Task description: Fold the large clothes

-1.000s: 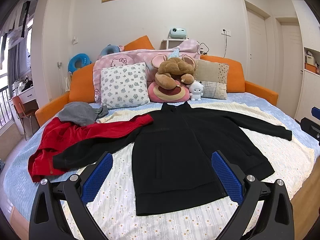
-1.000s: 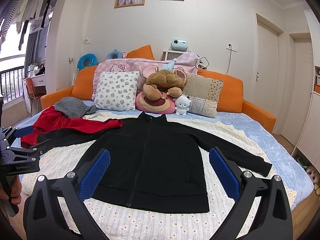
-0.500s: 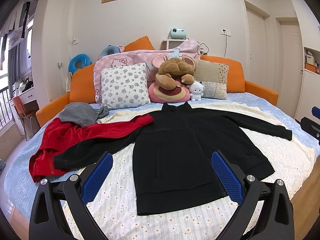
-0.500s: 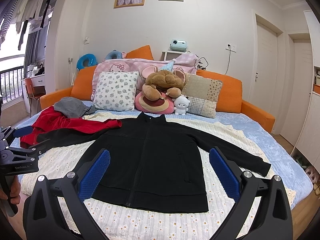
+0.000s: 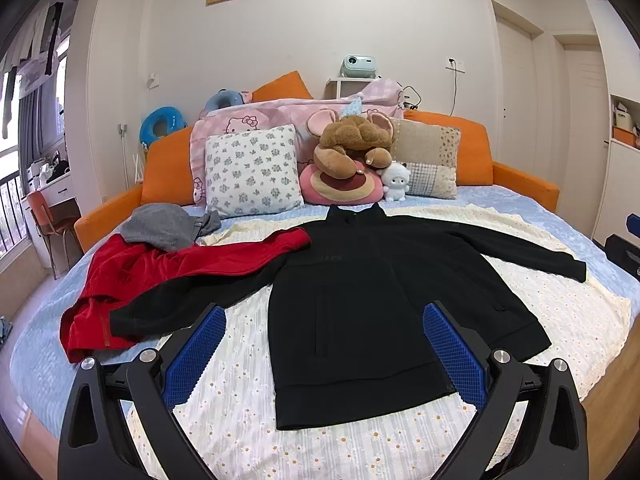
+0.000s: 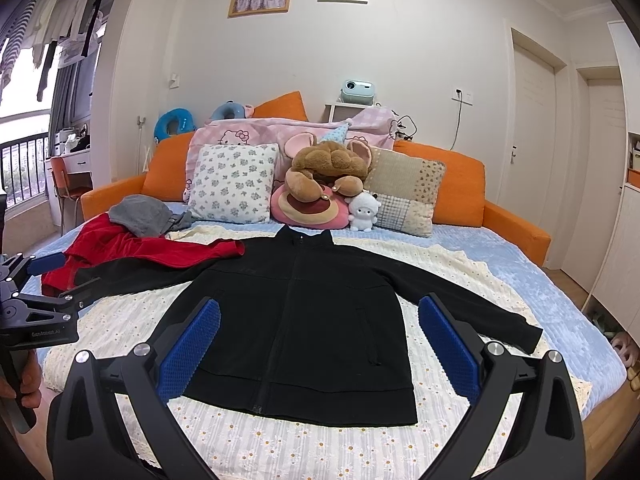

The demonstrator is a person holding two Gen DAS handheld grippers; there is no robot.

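A black jacket (image 5: pixel 360 304) lies flat and face up in the middle of the bed (image 5: pixel 520 204), on a cream daisy-print blanket (image 5: pixel 248 412), its collar toward the far pillows, its hem toward the near edge and both sleeves stretched out to the sides. Its left sleeve runs just under a crumpled red garment (image 5: pixel 160 272), and a grey garment (image 5: pixel 164 226) sits on the far part of that. The left gripper (image 5: pixel 324 340) hovers above the near hem, blue pads (image 5: pixel 196 354) spread wide, holding nothing. The right gripper (image 6: pixel 320 332) hangs likewise, fingers wide apart and empty. At the far end, a floral pillow (image 5: pixel 250 170) stands left of a brown plush toy (image 5: pixel 352 148).
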